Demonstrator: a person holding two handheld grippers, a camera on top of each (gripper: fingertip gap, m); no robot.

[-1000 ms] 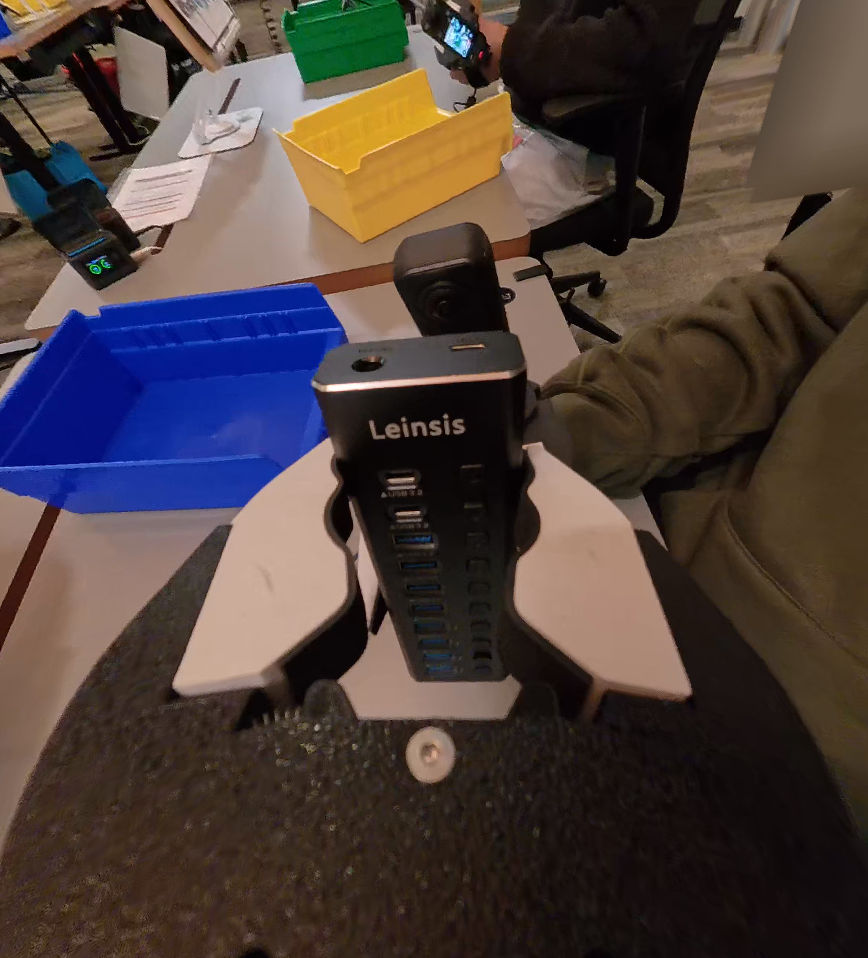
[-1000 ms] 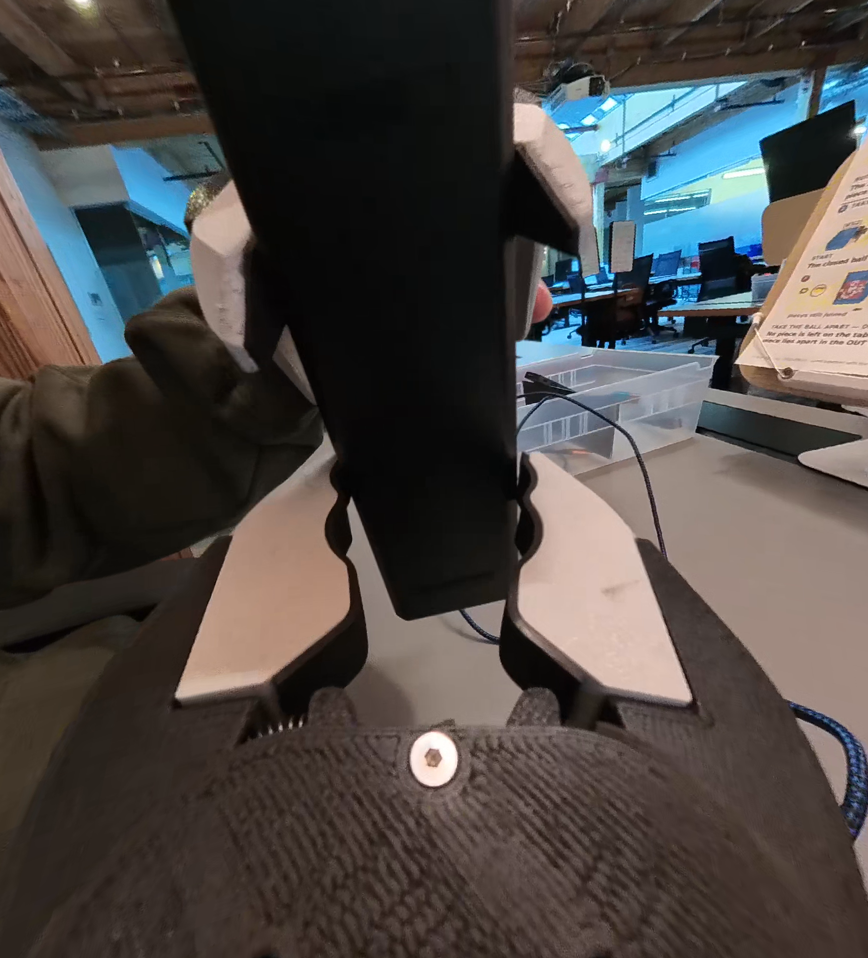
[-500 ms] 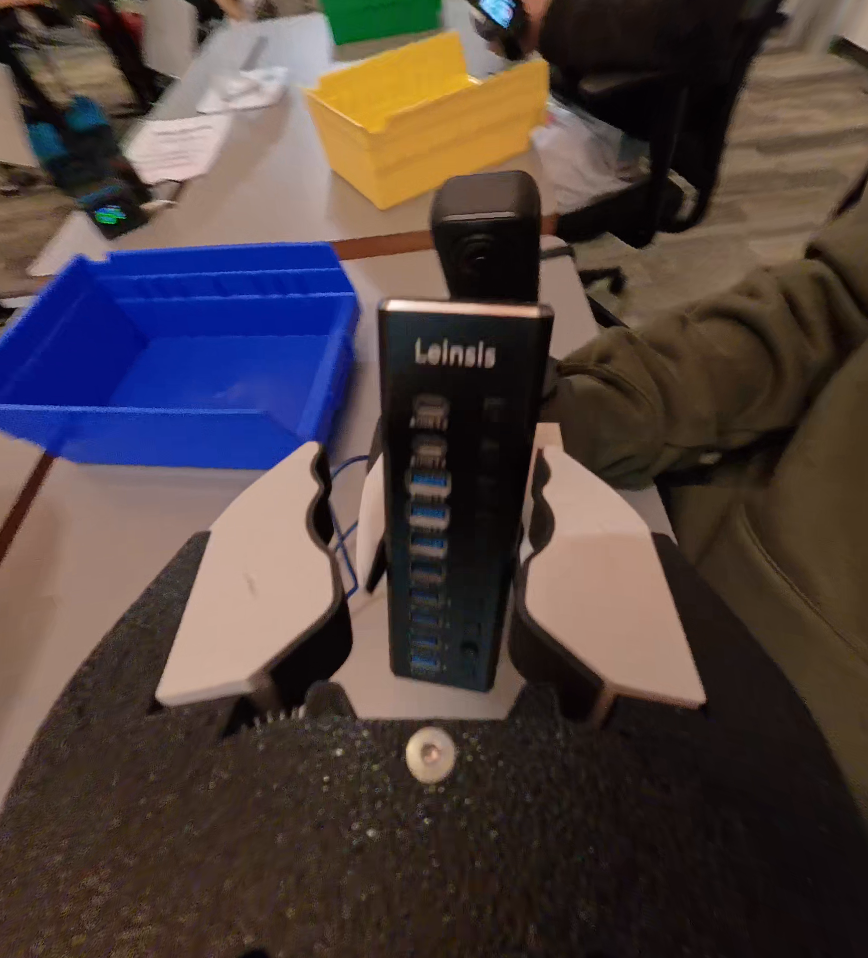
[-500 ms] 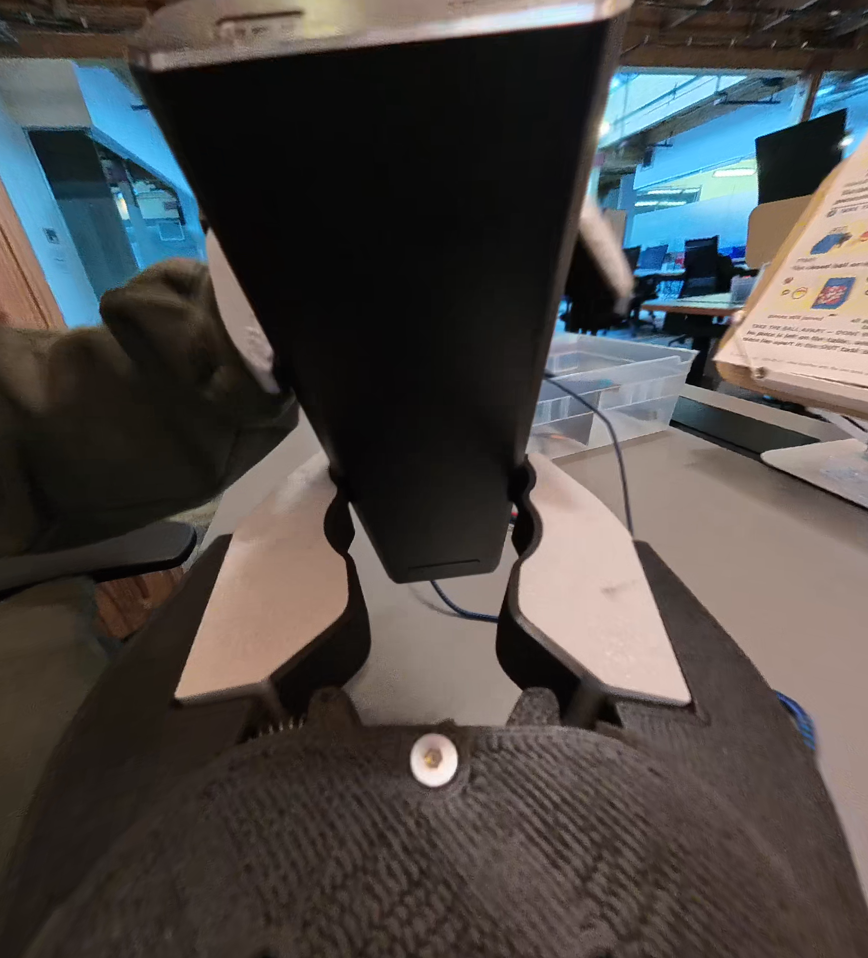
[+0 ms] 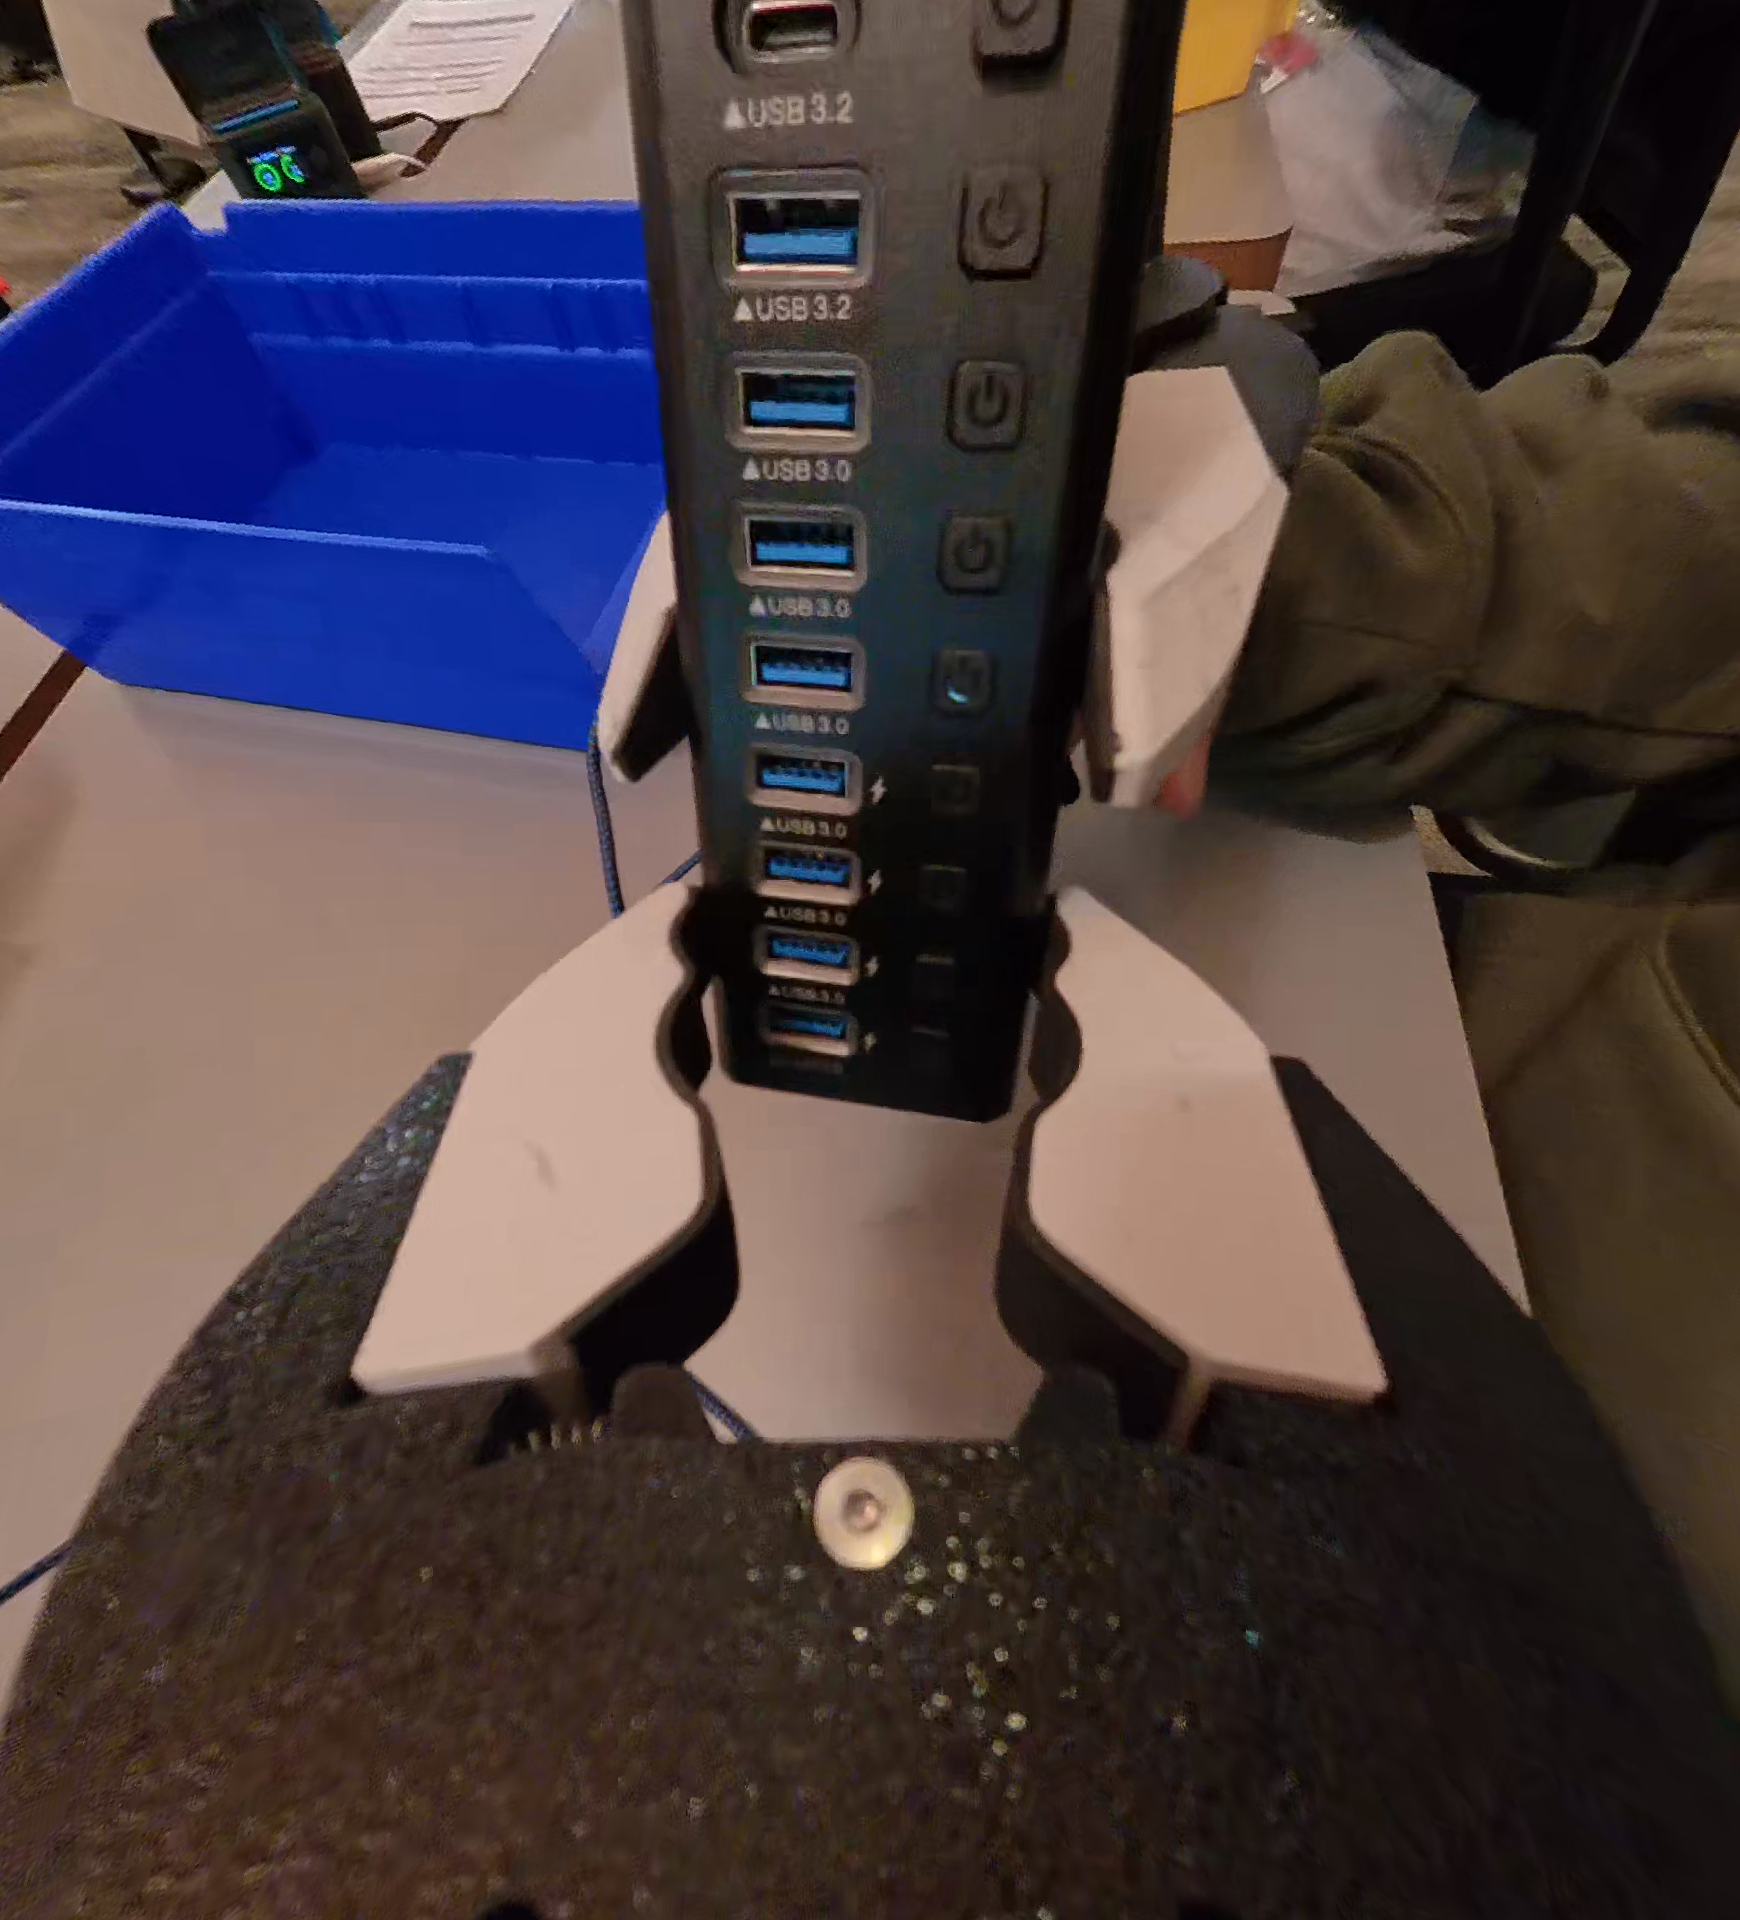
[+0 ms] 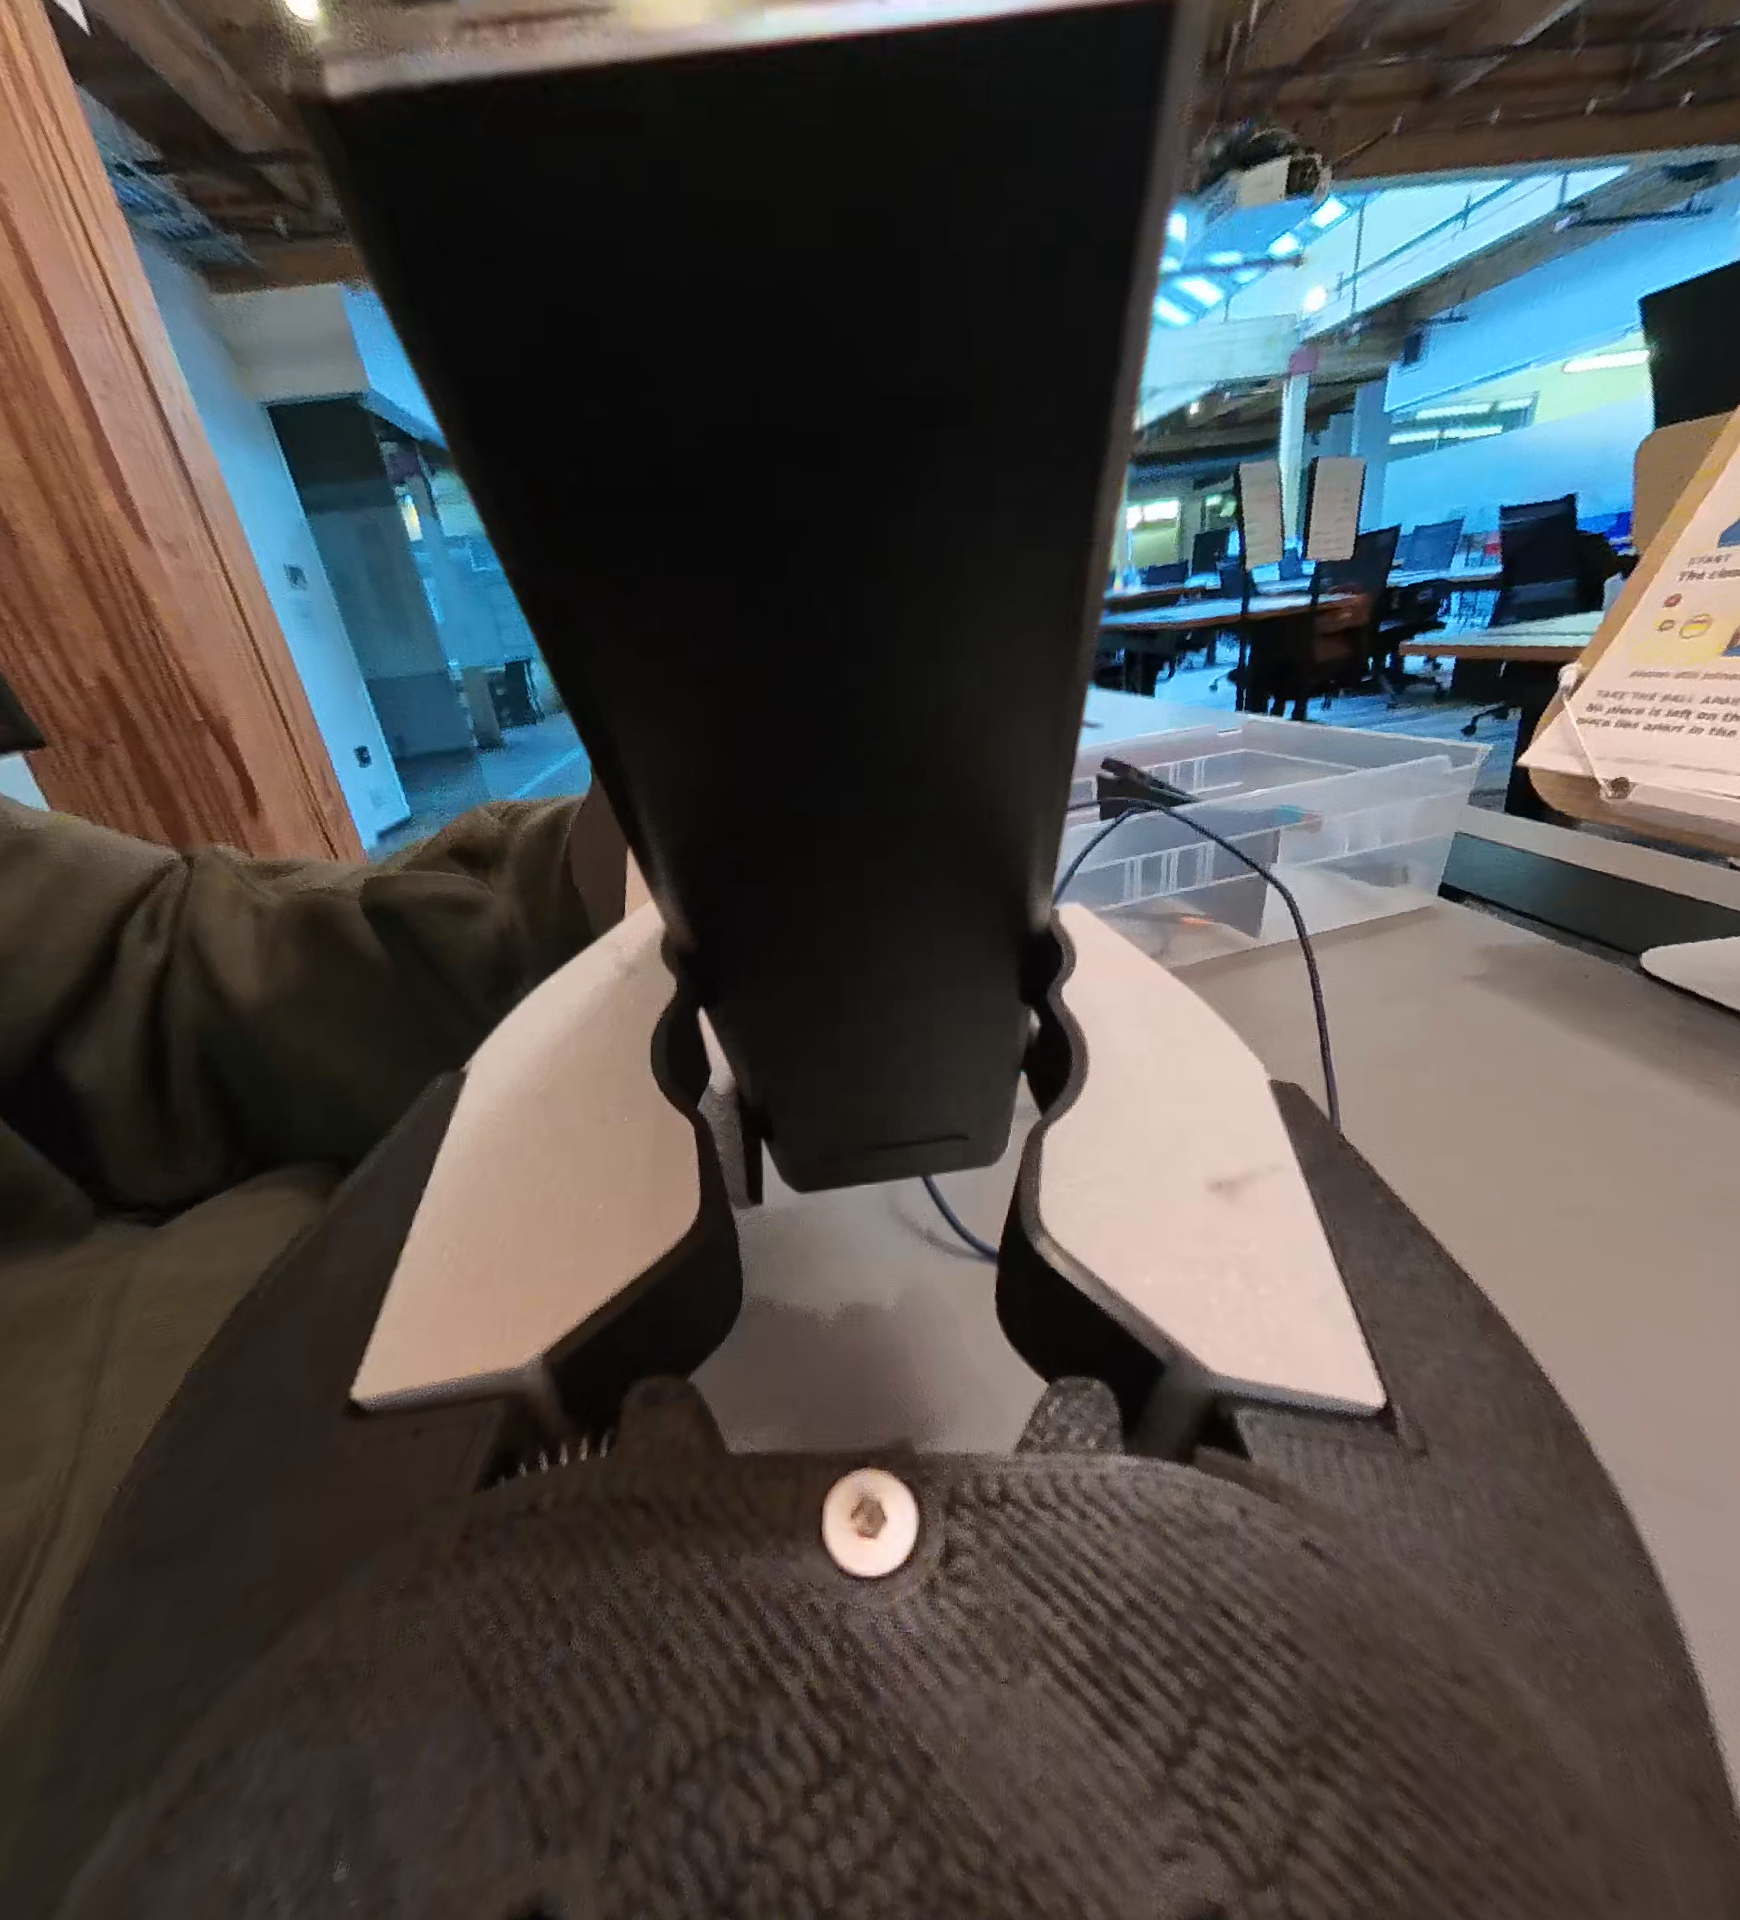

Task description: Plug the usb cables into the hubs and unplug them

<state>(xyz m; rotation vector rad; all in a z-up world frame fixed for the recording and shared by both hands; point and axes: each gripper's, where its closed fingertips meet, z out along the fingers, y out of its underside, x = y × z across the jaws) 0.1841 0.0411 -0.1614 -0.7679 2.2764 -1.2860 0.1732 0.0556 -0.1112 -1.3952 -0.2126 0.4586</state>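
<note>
Both hand-held grippers are on the same black USB hub [image 5: 876, 540], which stands upright above the grey table [image 5: 222, 987]. Left hand-held gripper [image 5: 871, 987] pinches the hub's lower end, its pale fingers [image 5: 575, 1143] pressed against the two narrow sides with the column of blue ports facing its camera. Right hand-held gripper [image 6: 861, 1049] clamps the same lower end from the opposite face, seeing only the hub's plain black back [image 6: 772, 520]; in the left wrist view its fingers [image 5: 1188, 582] show higher up, behind the hub, with an olive sleeve [image 5: 1531, 582] behind them.

No cable is plugged in that I can see. A thin blue cable [image 6: 1302, 956] trails over the table past the hub toward a clear plastic tray [image 6: 1292, 821], and a blue bin [image 5: 274, 468] sits on the table to the left hand-held gripper's left.

My guess is the hub is being steadied or passed between hands. To do it well, one hand-held gripper should keep a firm, square hold low on the sides, ports facing outward and unobstructed, while the other lets go cleanly and fetches the cable's plug; releasing both together would drop the hub.
</note>
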